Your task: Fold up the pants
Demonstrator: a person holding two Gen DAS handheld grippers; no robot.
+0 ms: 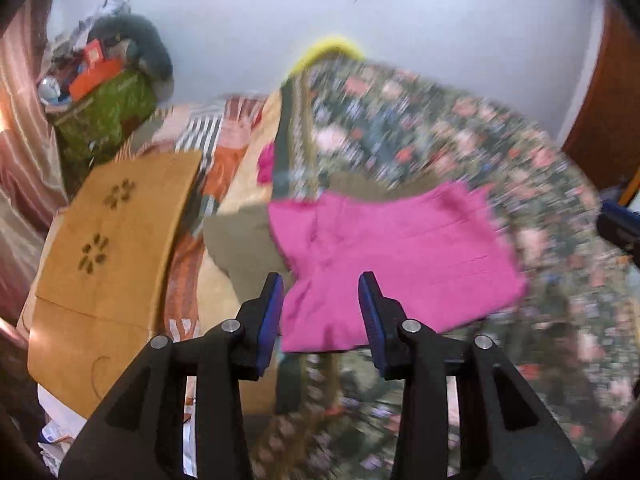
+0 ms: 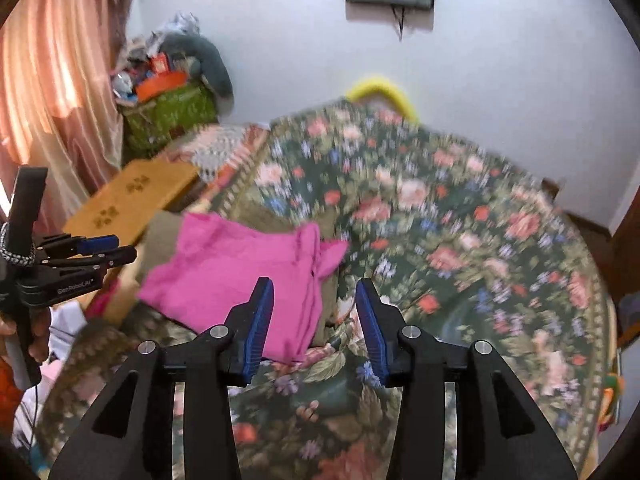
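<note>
Both grippers, left and right, part-open, holding nothing. Pink pants lie folded on floral blanket. You square edges, press crease flat.

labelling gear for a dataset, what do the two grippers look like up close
The left gripper and right gripper match: black angular plastic arms, silver round bolts, ribbed blue pads. Seen side-on, the left gripper carries white lettering, too small to read surely, on a black handle.
</note>
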